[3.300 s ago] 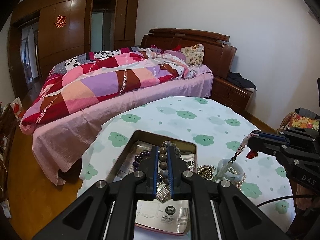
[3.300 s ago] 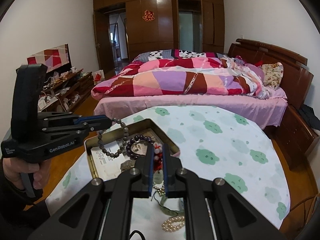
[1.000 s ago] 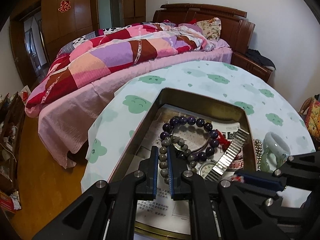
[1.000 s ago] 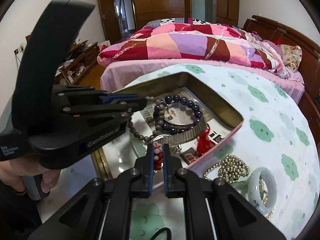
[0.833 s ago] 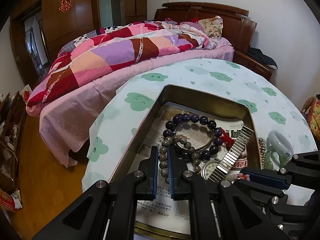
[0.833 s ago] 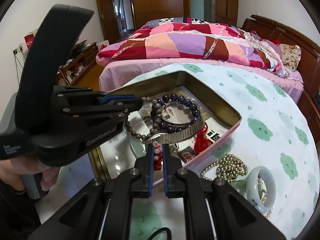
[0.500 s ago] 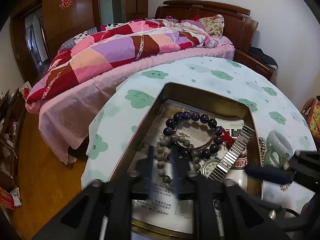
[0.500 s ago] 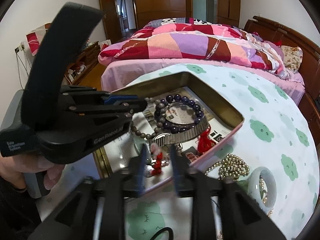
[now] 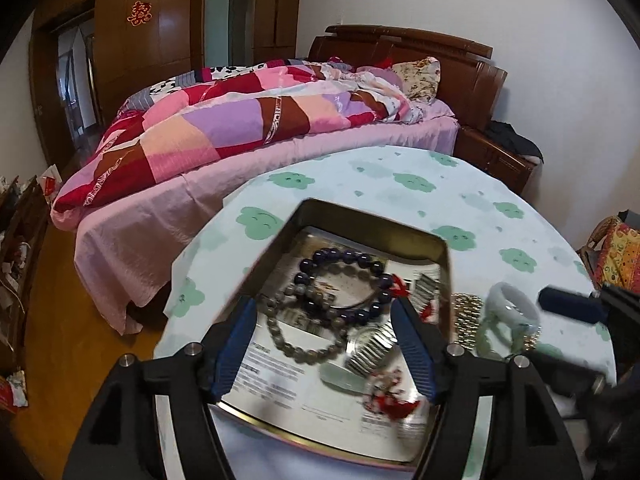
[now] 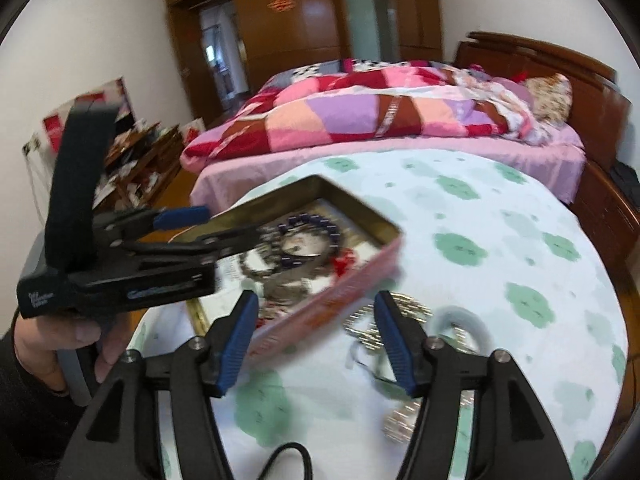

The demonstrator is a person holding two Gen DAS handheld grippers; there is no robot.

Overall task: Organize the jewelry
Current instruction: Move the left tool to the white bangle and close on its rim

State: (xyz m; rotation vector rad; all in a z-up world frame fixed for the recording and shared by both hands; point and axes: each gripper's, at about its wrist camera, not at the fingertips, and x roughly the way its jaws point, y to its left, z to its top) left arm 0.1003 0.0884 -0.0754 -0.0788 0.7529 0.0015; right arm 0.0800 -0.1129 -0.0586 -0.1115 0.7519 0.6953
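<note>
1. Two grippers are in our hands, and both have just been opening.
2. Our left gripper [image 9: 323, 344] has its jaws spread wide over the metal tin [image 9: 362, 220]. Nothing is pinched between them.
3. Down in the tin lie a grey bead bracelet [image 9: 296, 344], a dark purple bead bracelet [image 9: 344, 280], a watch with a stretchy metal band [image 9: 372, 346] and a blurry red charm [image 9: 390, 400].
4. Our right gripper [image 10: 316, 340] also has its jaws wide apart, with nothing held. It hangs over the near edge of the tin and the cloud-print tablecloth [image 10: 500, 208].
5. Beside the tin, on the cloth, we see a pale jade bangle [image 9: 516, 304] and a heap of gold beads [image 9: 466, 318].
6. Our left hand [image 10: 80, 340] holds its gripper's handle.
</note>
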